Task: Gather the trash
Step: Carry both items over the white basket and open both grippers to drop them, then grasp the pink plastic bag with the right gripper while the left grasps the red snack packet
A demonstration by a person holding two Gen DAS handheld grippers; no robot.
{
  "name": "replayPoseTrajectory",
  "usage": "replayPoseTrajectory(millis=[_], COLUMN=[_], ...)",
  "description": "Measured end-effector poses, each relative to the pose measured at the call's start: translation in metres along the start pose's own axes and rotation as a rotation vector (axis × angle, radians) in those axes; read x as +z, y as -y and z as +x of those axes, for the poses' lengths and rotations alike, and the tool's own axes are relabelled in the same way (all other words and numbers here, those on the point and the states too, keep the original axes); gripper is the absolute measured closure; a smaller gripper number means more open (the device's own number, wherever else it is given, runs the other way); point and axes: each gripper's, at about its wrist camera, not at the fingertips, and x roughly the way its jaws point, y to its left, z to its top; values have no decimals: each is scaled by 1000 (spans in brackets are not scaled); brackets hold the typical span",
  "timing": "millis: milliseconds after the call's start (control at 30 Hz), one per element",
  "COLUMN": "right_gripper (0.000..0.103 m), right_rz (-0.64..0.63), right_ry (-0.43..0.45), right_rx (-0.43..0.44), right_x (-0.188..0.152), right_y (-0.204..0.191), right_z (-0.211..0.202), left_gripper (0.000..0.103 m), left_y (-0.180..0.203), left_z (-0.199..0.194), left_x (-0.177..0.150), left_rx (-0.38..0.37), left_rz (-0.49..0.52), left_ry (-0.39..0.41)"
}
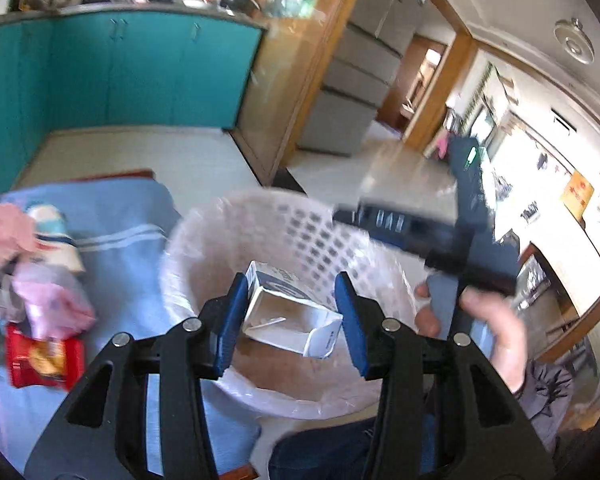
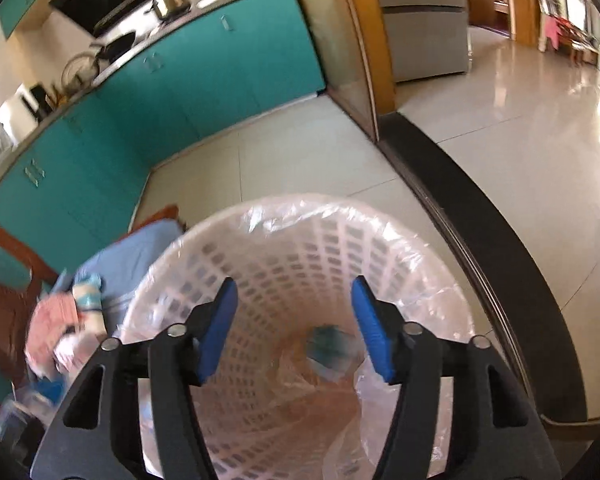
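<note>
Item one, my left gripper (image 1: 291,316): blue pads spread wide apart, gripping nothing. A white carton (image 1: 290,312) sits between and just beyond them. Its open end faces me, showing a pale grey interior with a thin straw-like stick lying inside; one side panel carries blue print. Whether the left pad touches its edge I cannot tell. The carton is over the mouth of the waste basket (image 1: 300,224).

Item two, my right gripper (image 2: 294,326): blue pads likewise parted, nothing between them. Straight ahead past the tips is the basket (image 2: 284,248), a white lattice bin lined with a clear plastic bag crinkled over the rim. A blurred teal object (image 2: 330,346) lies deep inside near the bottom; I cannot make out what it is.

Item three, left of my left fingers: blue cloth (image 1: 112,220) spread flat, carrying a red snack packet (image 1: 40,356), a pink wrapper (image 1: 56,308) and a paper cup (image 1: 56,236) lying tipped.

Item four, right of my left fingers: my right hand (image 1: 488,324) gripping the other tool's handle beside the basket rim.
</note>
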Motion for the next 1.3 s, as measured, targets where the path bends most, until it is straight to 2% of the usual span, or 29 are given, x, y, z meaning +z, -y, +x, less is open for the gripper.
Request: replayPoseTrajectory(millis=[100,167,233,300,367,467,533,633,733,800,867,900,967,1133,1167,1200,1300], right_gripper=[41,40,38,38,38,38,38,39,39,39,38,34,26,26,35,49,57], right_rz=[18,11,-6,-29,-67,-171,-250,-406,-535,-601,-614,-607,-594,-599,-598,-603,-611], right_ry=[27,27,20,17,22,13,-17,-64,-79,-100,-141,-164,-198,-232,-236,-245,-248], right_rx=[26,40,58,81,116,192,258,333,371,384,396,408,424,403,407,402,417], right_x=[3,2,-1,1,-2,-11,-22,-51,-76,-92,-100,-102,-106,-118,-120,-122,-121], right_y=[2,-1,-9,-19,-35,-70,-95,-144,-181,-209,-226,-233,-243,-257,-258,-258,-253], right_z=[-5,-6,-4,-2,-3,-3,1,9,13,21,34,41,52,72,75,76,71], left_gripper=[49,36,28,26,25,25,25,25,25,25,24,23,20,19,19,19,19], left_y=[-1,-6,-11,-19,-35,-69,-99,-137,-158,-163,-164,-164,-162,-149,-148,-146,-146], left_z=[16,17,9,-7,-28,-57,-73,-92,-106,-110,-114,-116,-123,-119,-118,-118,-114], left_x=[-5,-7,-8,-7,-11,-27,-36,-52,-67,-73,-75,-75,-79,-79,-79,-80,-77], left_rx=[7,20,50,113,272,513,601,680,745,760,758,757,750,732,728,724,718], left_rz=[-14,-27,-35,-25,-20,-63,-137,-256,-305,-317,-319,-315,-304,-281,-278,-275,-268], left_ry=[-38,-45,-22,16,61,77,62,46,37,28,24,23,21,7,5,4,1])
